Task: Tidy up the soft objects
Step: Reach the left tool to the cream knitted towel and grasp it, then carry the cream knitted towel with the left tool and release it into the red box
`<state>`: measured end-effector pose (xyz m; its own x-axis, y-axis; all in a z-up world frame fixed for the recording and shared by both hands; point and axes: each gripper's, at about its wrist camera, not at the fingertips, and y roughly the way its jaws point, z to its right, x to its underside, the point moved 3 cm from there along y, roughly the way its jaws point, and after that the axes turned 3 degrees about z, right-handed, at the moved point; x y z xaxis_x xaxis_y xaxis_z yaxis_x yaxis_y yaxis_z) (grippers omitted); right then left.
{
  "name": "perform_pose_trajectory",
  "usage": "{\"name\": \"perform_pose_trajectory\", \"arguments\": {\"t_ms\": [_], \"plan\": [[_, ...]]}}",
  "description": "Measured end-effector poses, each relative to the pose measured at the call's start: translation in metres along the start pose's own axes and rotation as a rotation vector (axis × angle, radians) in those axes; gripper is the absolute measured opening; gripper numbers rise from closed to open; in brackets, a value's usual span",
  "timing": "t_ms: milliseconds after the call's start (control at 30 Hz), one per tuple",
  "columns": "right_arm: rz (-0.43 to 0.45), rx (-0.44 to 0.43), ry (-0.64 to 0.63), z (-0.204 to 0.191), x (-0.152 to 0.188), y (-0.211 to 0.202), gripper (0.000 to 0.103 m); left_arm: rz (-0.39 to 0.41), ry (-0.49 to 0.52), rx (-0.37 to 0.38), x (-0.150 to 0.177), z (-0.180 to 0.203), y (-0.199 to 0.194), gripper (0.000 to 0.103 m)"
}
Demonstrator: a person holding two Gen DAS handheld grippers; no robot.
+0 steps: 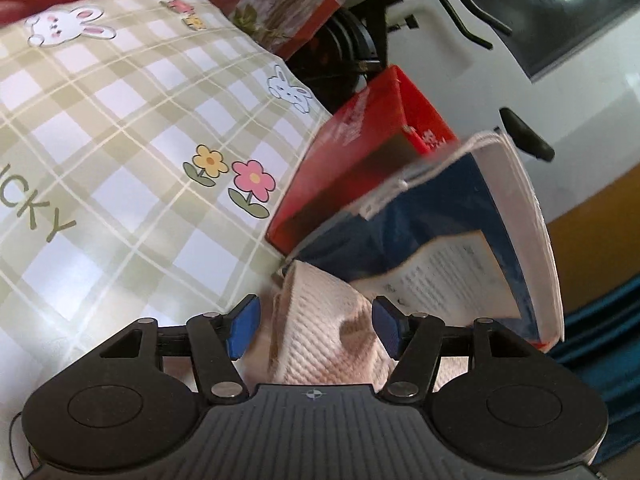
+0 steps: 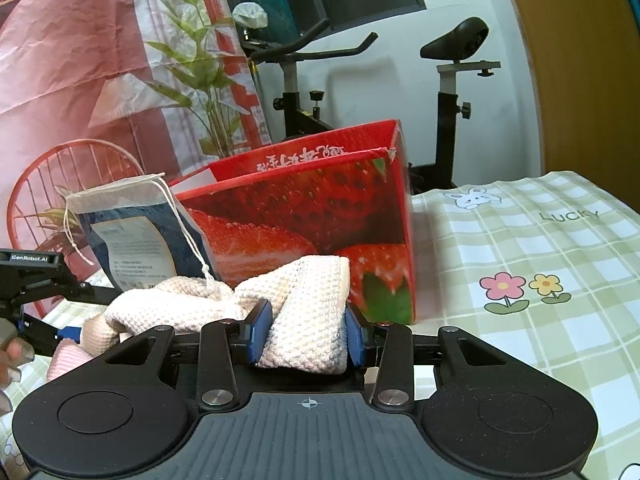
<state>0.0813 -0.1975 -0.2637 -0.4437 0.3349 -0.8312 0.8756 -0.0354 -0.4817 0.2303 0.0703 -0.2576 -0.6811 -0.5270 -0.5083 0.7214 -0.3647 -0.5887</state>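
Your right claw [image 2: 307, 336] is closed on one end of the cream knitted cloth [image 2: 308, 312], which lies on the desk [image 2: 540, 280] before the strawberry box [image 2: 320, 232]. Your left claw [image 1: 316, 326] is wide around the other end, not pressing it.

knit cloth [image 2: 308, 312]: cream | box [image 2: 320, 216]: red strawberry print | tablecloth [image 2: 540, 320]: green-white plaid, flowers, bunnies

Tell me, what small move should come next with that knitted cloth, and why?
Probably lift the right gripper, which is closed on a fold of the cream knitted cloth, and carry it toward the open strawberry box right behind it. The left gripper straddles the cloth's other end, not yet closed.
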Motion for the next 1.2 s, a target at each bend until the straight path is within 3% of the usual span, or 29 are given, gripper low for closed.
{"name": "perform_pose_trajectory", "arguments": {"t_ms": [167,267,367,467,667,767,1000,1200], "plan": [[-0.002,0.001,-0.001,0.001,0.0,0.001,0.037,-0.026,0.017,0.016,0.01,0.001,0.002,0.062],[-0.002,0.002,-0.002,0.001,0.0,0.0,0.037,-0.012,0.047,0.057,0.011,0.005,-0.003,0.037],[-0.004,0.004,0.0,0.001,-0.002,0.0,0.037,0.026,0.158,0.047,0.012,0.017,-0.014,0.018],[-0.006,0.001,0.008,0.0,-0.005,-0.004,0.036,0.072,0.284,0.03,0.013,0.033,-0.029,0.016],[0.018,-0.001,0.007,-0.003,-0.017,-0.017,0.031,0.124,0.394,0.045,0.02,0.054,-0.049,0.016],[0.034,-0.016,-0.005,-0.009,-0.024,-0.026,0.024,0.113,0.4,0.065,0.025,0.057,-0.053,0.016],[0.039,-0.038,-0.073,-0.031,-0.032,-0.04,0.021,0.087,0.376,0.075,0.034,0.048,-0.055,0.016],[0.045,-0.035,-0.114,-0.046,-0.036,-0.053,0.02,0.13,0.369,0.091,0.033,0.047,-0.069,0.016]]}}
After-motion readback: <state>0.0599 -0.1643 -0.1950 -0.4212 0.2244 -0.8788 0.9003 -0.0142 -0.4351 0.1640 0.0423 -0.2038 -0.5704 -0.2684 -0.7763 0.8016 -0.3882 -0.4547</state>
